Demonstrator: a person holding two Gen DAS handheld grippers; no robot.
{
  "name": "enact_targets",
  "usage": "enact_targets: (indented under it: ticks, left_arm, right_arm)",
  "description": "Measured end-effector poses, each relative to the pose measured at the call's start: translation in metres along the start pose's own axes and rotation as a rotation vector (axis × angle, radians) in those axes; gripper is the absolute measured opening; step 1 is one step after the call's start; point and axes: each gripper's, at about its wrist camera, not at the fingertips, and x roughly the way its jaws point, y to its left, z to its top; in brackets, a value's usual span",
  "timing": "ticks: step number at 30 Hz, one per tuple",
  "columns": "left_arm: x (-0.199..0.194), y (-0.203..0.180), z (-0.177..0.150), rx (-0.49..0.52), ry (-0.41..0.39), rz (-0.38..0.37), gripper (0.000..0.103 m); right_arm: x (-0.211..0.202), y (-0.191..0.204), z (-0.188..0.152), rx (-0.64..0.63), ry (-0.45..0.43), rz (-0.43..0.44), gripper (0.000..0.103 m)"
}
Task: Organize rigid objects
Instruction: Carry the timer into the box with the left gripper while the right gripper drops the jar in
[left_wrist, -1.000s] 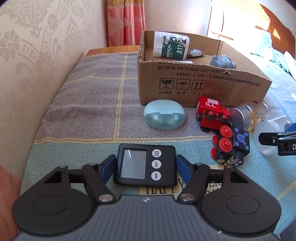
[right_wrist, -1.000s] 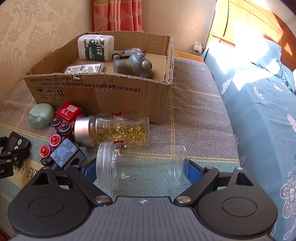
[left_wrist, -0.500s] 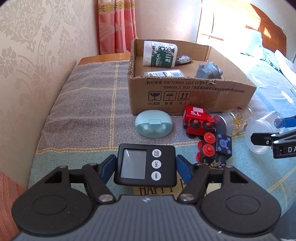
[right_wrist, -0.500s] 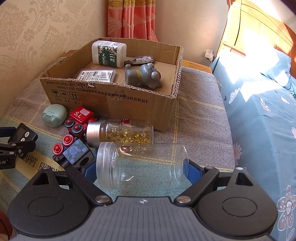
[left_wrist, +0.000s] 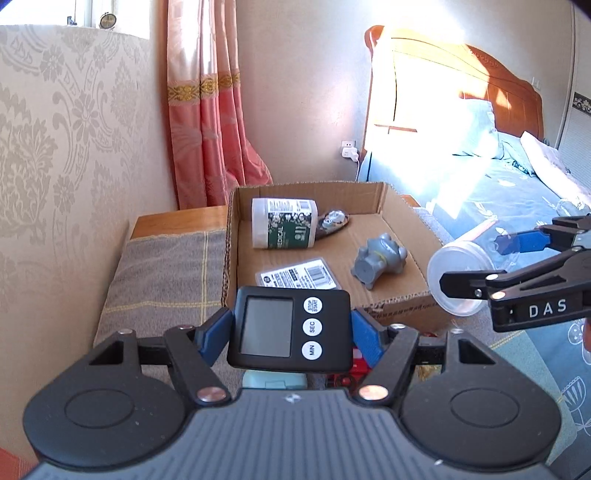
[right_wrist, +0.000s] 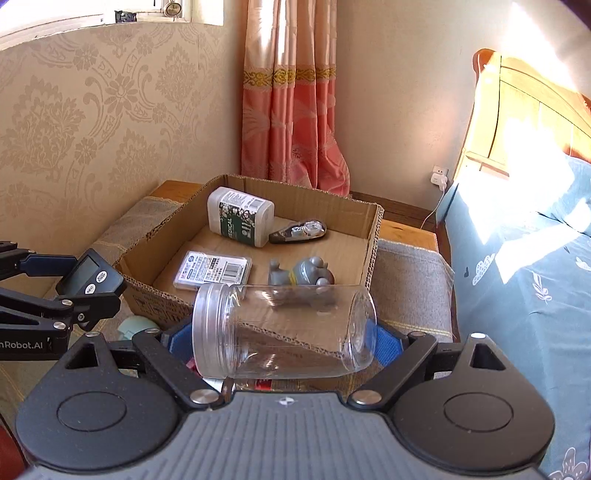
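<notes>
Box (right_wrist: 373, 236) holds four items (bottle, card, figurine, tape), left gripper (left_wrist: 290, 328) clamping one timer (left_wrist: 290, 326), right gripper (right_wrist: 284, 332) one jar (right_wrist: 284, 328).

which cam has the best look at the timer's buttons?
Left wrist. The black timer sits face-on between the left gripper's blue pads, so its screen and the START/STOP, SEC and MIN buttons read clearly. The right wrist view catches the timer only small and oblique at the left edge, labels barely legible.
</notes>
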Motion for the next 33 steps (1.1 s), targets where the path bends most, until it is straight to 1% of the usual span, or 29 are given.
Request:
enact_targets:
  ticks: [4,5,6,7,9,12,18,23,27,30,32,33]
  left_arm:
    - [0.012,0.003,0.022,0.005,-0.017,0.018,0.07]
    - [0.016,0.004,0.027,0.005,-0.015,0.024,0.07]
    - [0.019,0.004,0.031,0.009,-0.017,0.026,0.07]
    - [0.022,0.004,0.034,0.014,-0.019,0.026,0.07]
    - [0.028,0.003,0.04,0.029,-0.017,0.028,0.07]
    - [0.039,-0.001,0.048,0.056,-0.009,0.024,0.07]
    - [0.062,-0.01,0.067,0.084,0.015,-0.01,0.07]
    - [0.083,-0.029,0.085,0.127,0.033,-0.052,0.07]
    - [0.108,-0.047,0.095,0.15,0.075,-0.09,0.07]
    - [0.123,-0.06,0.101,0.159,0.08,-0.098,0.07]
    - [0.129,-0.066,0.105,0.164,0.067,-0.103,0.073]
    - [0.13,-0.069,0.108,0.162,0.058,-0.106,0.084]
  right_arm:
    - [0.022,-0.004,0.022,0.03,-0.014,-0.01,0.095]
    - [0.027,-0.005,0.024,0.035,-0.013,-0.005,0.1]
    - [0.03,-0.006,0.025,0.037,-0.015,0.0,0.103]
    - [0.034,-0.006,0.024,0.038,-0.019,0.002,0.103]
    - [0.038,-0.005,0.02,0.044,0.005,0.008,0.103]
    - [0.034,-0.007,0.01,0.068,0.019,0.017,0.103]
    - [0.019,-0.01,-0.008,0.103,0.017,-0.01,0.103]
    - [0.007,-0.009,-0.017,0.095,0.004,-0.041,0.103]
    - [0.002,-0.01,-0.023,0.1,0.002,-0.047,0.103]
    - [-0.002,-0.013,-0.027,0.11,0.0,-0.056,0.103]
    - [-0.002,-0.015,-0.029,0.123,0.003,-0.058,0.103]
    - [-0.002,-0.016,-0.03,0.128,0.005,-0.059,0.103]
